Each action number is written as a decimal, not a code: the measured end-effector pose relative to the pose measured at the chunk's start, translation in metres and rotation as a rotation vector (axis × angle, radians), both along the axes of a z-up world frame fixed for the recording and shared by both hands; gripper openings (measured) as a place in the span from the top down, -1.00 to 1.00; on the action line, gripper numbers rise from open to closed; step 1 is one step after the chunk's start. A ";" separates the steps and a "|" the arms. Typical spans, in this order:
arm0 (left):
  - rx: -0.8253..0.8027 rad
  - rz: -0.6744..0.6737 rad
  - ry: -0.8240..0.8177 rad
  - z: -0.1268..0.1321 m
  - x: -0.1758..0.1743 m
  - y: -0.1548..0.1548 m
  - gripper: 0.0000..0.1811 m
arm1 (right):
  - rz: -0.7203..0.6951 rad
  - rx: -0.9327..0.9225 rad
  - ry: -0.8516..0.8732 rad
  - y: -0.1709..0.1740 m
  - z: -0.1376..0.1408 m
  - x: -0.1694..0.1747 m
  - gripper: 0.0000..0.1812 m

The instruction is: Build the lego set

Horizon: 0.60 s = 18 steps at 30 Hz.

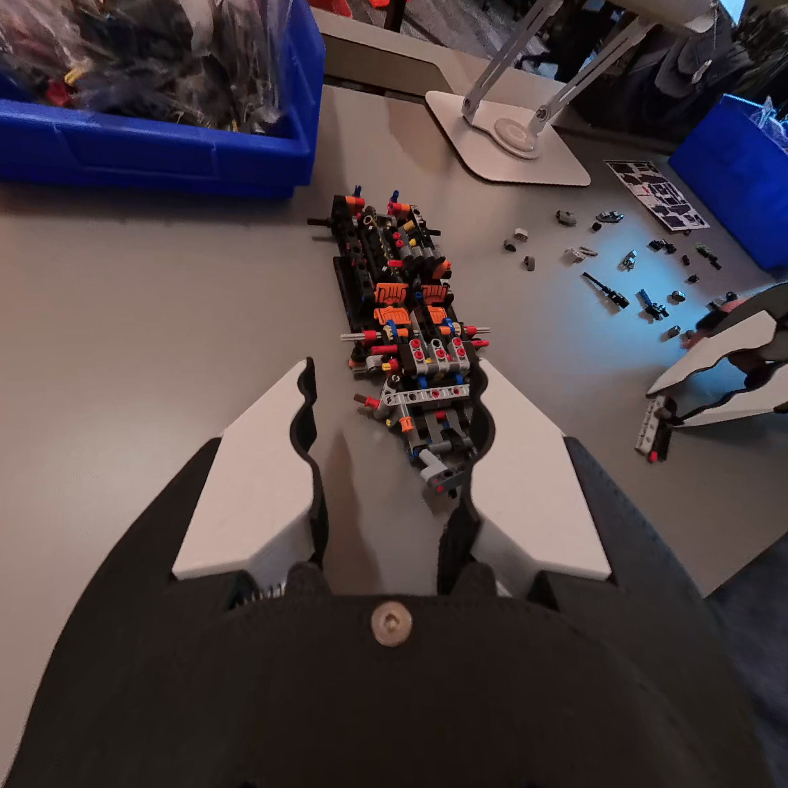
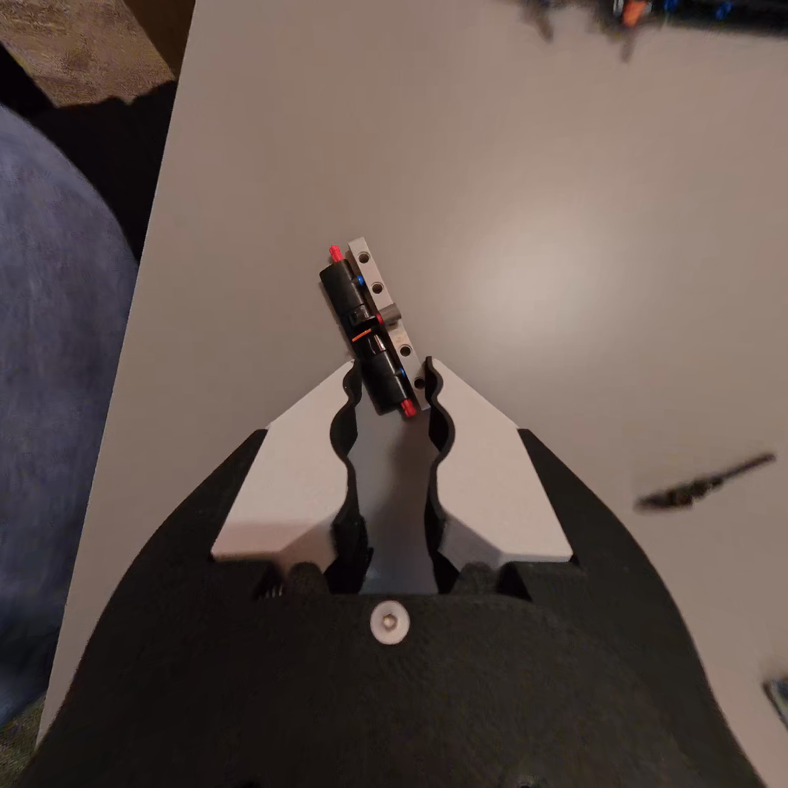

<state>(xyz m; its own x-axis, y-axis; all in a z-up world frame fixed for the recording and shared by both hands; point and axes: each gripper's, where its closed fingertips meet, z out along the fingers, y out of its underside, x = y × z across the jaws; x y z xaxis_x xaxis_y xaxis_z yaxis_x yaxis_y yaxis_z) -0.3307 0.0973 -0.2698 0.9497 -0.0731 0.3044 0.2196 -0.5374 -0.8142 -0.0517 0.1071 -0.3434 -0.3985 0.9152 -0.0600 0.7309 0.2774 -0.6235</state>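
The small sub-assembly [image 2: 373,328], a grey holed beam with black cylinders and red pins along it, sits just above the centre of the right wrist view, its lower end between the tips of the right hand-held gripper [image 2: 390,362]. That gripper's jaws are nearly closed around that end, so it appears to hold the piece above the surface [image 2: 554,213]; whether both pads press firmly cannot be told. In the left wrist view the same piece [image 1: 654,428] hangs from that gripper's tips at the right edge of the frame.

The long chassis build [image 1: 405,320], black with orange seats and red and blue pins, lies on the surface in the middle of the left wrist view, running up and away from the camera. The left hand-held gripper [image 1: 396,371] is wide open and holds nothing; its right finger [image 1: 511,447] is touching or just beside the near end of the chassis, its left finger clear of it.

The step in hand looks like bringing the sub-assembly over to the chassis. To do it well, the left gripper would probably close on the chassis end to steady it, and the pins should line up with their holes before pressing, since the piece is held by one end and could pivot.

Loose small parts [image 1: 639,273] lie right of centre, near a sticker sheet [image 1: 656,196]; a blue bin [image 1: 170,140] fills the upper left.
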 end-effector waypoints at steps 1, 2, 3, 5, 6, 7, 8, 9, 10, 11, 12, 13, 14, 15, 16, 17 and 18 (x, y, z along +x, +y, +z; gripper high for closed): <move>-0.005 -0.003 -0.002 -0.003 -0.001 -0.001 0.24 | -0.002 -0.003 0.001 -0.004 0.000 -0.013 0.70; -0.010 -0.006 -0.002 -0.005 -0.002 -0.003 0.27 | -0.013 -0.006 0.001 -0.008 0.000 -0.026 0.70; -0.017 -0.014 -0.009 -0.008 -0.003 -0.003 0.30 | -0.018 -0.013 0.002 -0.011 0.000 -0.039 0.70; -0.024 -0.038 -0.043 -0.011 -0.002 -0.003 0.36 | -0.011 -0.012 0.005 -0.017 0.001 -0.060 0.70; -0.031 -0.056 -0.063 -0.014 -0.001 -0.003 0.39 | -0.006 -0.010 0.006 -0.019 0.000 -0.069 0.70; -0.047 -0.085 -0.098 -0.017 0.003 -0.003 0.42 | -0.003 -0.011 0.009 -0.021 0.001 -0.077 0.70; -0.071 -0.116 -0.140 -0.022 0.008 -0.004 0.42 | -0.005 -0.019 0.010 -0.023 0.001 -0.082 0.69; -0.085 -0.138 -0.167 -0.025 0.012 -0.004 0.41 | -0.004 -0.034 0.006 -0.026 0.001 -0.086 0.62; -0.088 -0.159 -0.192 -0.028 0.015 -0.005 0.42 | -0.001 -0.048 0.005 -0.028 0.002 -0.088 0.51; -0.089 -0.173 -0.217 -0.030 0.017 -0.005 0.43 | 0.006 -0.061 0.009 -0.030 0.004 -0.089 0.50; -0.089 -0.184 -0.246 -0.032 0.018 -0.006 0.43 | 0.014 -0.070 0.016 -0.031 0.006 -0.089 0.49; -0.086 -0.191 -0.276 -0.032 0.019 -0.005 0.42 | 0.015 -0.072 0.027 -0.030 0.007 -0.089 0.48; -0.091 -0.203 -0.300 -0.034 0.021 -0.006 0.43 | 0.012 -0.071 0.031 -0.028 0.008 -0.089 0.47; -0.104 -0.223 -0.321 -0.036 0.024 -0.007 0.43 | 0.010 -0.073 0.034 -0.025 0.009 -0.090 0.45; -0.116 -0.246 -0.340 -0.037 0.028 -0.008 0.44 | 0.012 -0.074 0.048 -0.024 0.013 -0.092 0.47; -0.125 -0.258 -0.349 -0.039 0.031 -0.009 0.47 | 0.016 -0.075 0.063 -0.023 0.017 -0.095 0.50; -0.124 -0.257 -0.342 -0.041 0.031 -0.009 0.54 | 0.019 -0.076 0.066 -0.023 0.020 -0.098 0.50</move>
<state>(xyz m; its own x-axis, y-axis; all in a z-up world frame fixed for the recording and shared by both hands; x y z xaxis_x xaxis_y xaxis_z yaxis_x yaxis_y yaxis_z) -0.2992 0.0882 -0.3108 0.7486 -0.2366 0.6193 0.3116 -0.6990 -0.6437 -0.1498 0.0842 -0.3238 -0.4209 0.9014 -0.1016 0.6824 0.2409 -0.6901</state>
